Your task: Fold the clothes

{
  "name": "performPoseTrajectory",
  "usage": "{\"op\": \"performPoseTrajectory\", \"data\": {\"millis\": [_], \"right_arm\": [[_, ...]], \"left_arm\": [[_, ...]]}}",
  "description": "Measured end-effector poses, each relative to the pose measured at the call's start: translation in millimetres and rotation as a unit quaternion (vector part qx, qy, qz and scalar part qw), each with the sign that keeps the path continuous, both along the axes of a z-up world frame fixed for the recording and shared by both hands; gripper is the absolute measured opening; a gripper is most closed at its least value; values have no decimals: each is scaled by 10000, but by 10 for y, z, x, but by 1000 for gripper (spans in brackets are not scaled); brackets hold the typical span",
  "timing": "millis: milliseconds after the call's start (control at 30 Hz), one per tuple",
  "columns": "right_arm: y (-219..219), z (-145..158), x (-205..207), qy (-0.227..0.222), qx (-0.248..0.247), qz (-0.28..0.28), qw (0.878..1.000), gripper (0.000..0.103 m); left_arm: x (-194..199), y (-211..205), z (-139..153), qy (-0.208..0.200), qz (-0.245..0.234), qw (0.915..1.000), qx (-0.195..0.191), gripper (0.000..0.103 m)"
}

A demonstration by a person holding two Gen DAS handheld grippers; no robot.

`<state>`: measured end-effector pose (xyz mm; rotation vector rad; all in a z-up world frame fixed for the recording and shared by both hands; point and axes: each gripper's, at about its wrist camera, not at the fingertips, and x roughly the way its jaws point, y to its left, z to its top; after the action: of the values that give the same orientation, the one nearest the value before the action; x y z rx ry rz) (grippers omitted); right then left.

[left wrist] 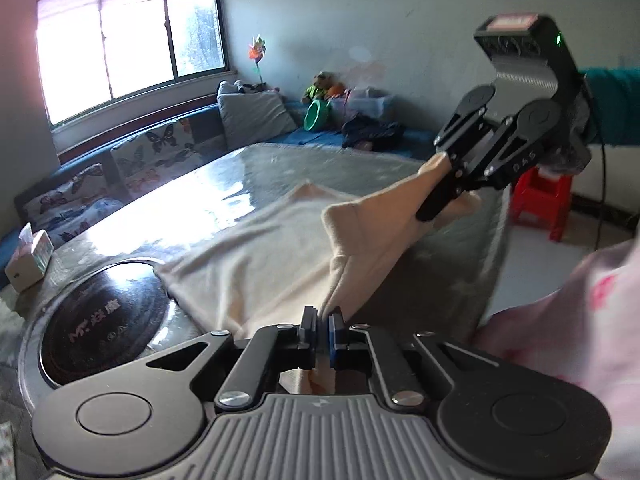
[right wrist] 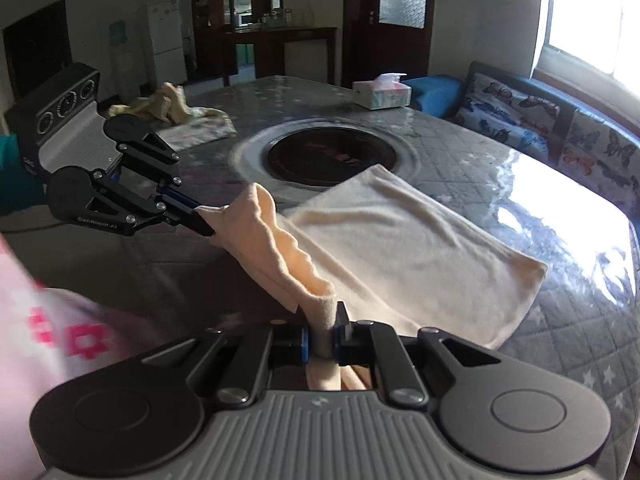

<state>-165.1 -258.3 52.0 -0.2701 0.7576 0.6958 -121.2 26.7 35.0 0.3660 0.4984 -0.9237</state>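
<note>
A cream cloth [left wrist: 256, 264] lies partly on the grey quilted table [left wrist: 320, 164], its near edge lifted. My left gripper [left wrist: 323, 320] is shut on one near corner of the cloth. My right gripper [left wrist: 434, 208] is shut on the other lifted corner, up and to the right. In the right wrist view the cloth [right wrist: 400, 248] spreads over the table [right wrist: 580, 320]; the right gripper [right wrist: 324, 332] pinches its corner and the left gripper [right wrist: 206, 224] holds the far end of the raised edge, which sags between them.
A round black hob [left wrist: 104, 320] is set in the table, also in the right wrist view [right wrist: 332, 156]. A tissue box [right wrist: 382, 90] and a pile of other clothes [right wrist: 176, 112] lie beyond. A red stool [left wrist: 544, 200] stands by the table. A sofa with butterfly cushions [left wrist: 152, 152] lines the wall.
</note>
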Motion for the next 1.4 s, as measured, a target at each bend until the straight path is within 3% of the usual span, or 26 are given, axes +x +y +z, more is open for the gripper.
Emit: {"op": "performPoseTrajectory", "data": {"millis": [167, 433, 600, 767, 900, 933, 1033, 1100, 1233, 1400], "right_arm": [[-39, 269, -84, 108, 105, 91, 9998, 7], [-162, 382, 525, -11, 113, -133, 9998, 7], [-261, 229, 1069, 99, 34, -337, 9994, 7], [-338, -119, 1570, 335, 48, -699, 9970, 7], [-389, -464, 1803, 482, 178, -1177, 9917, 9], [-399, -548, 1848, 502, 225, -1313, 9898, 16], [-463, -705, 1873, 437, 309, -1687, 9842, 26], [-549, -723, 1837, 359, 397, -1931, 9797, 30], [-720, -636, 1656, 87, 411, -2326, 9717, 29], [-790, -529, 1384, 61, 328, -2260, 9736, 28]], "left_arm": [[12, -61, 184, -25, 9, 10000, -45, 6], [764, -268, 315, 16, 225, 9997, -110, 6], [1361, -499, 180, 262, 455, 9986, 73, 6], [1854, -735, -175, 405, 851, 9949, 353, 7], [2111, -840, -476, 612, 1242, 9893, 452, 13], [2155, -846, -530, 653, 1345, 9878, 443, 19], [2254, -840, -600, 657, 1596, 9842, 397, 28], [2267, -823, -587, 624, 1654, 9835, 382, 28], [2272, -768, -557, 536, 1883, 9799, 377, 32], [2200, -686, -381, 552, 2101, 9761, 86, 30]]}}
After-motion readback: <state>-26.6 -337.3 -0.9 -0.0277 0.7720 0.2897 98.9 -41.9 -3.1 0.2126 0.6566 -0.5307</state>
